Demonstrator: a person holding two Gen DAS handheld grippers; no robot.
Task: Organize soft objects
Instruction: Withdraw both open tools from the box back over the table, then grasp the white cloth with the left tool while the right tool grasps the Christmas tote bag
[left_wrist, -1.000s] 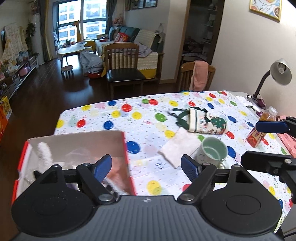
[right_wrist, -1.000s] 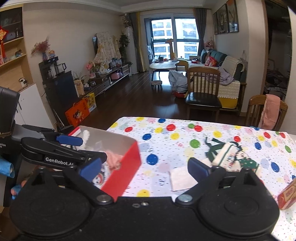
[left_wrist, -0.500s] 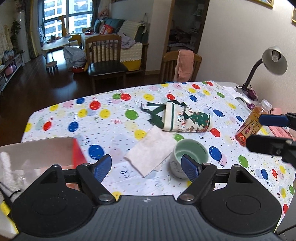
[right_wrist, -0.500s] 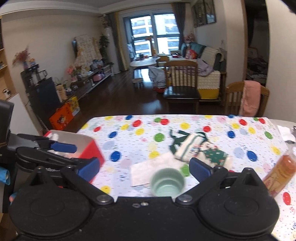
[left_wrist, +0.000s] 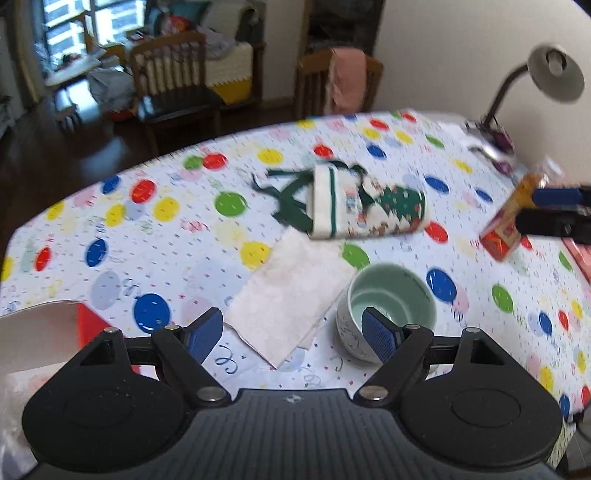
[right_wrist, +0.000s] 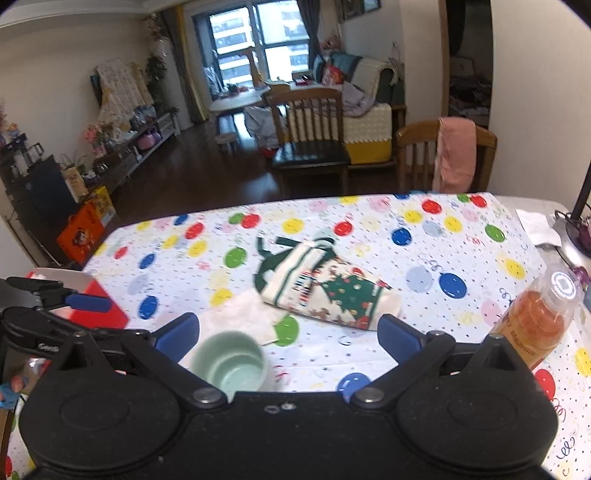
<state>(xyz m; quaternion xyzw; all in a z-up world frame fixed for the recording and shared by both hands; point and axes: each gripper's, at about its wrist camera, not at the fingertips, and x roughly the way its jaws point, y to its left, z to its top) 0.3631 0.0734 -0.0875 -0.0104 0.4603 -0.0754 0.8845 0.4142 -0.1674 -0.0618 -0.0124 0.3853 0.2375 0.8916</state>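
Observation:
A Christmas-print fabric bag (left_wrist: 365, 206) with green straps lies on the polka-dot table; it also shows in the right wrist view (right_wrist: 325, 288). A white cloth (left_wrist: 291, 295) lies just in front of it, and shows in the right wrist view (right_wrist: 240, 317). A red box (left_wrist: 88, 321) with soft things in it stands at the left, seen too in the right wrist view (right_wrist: 96, 306). My left gripper (left_wrist: 293, 336) is open and empty, above the cloth's near edge. My right gripper (right_wrist: 288, 334) is open and empty, short of the bag.
A pale green cup (left_wrist: 388, 306) stands right of the cloth, close to my left gripper's right finger; it also shows in the right wrist view (right_wrist: 232, 362). An orange drink bottle (right_wrist: 535, 321) stands at the right. A desk lamp (left_wrist: 546, 77) is at the far right. Chairs stand behind the table.
Both grippers have swung right, away from the red box and toward the cloth, cup and bag. Both stay open and empty.

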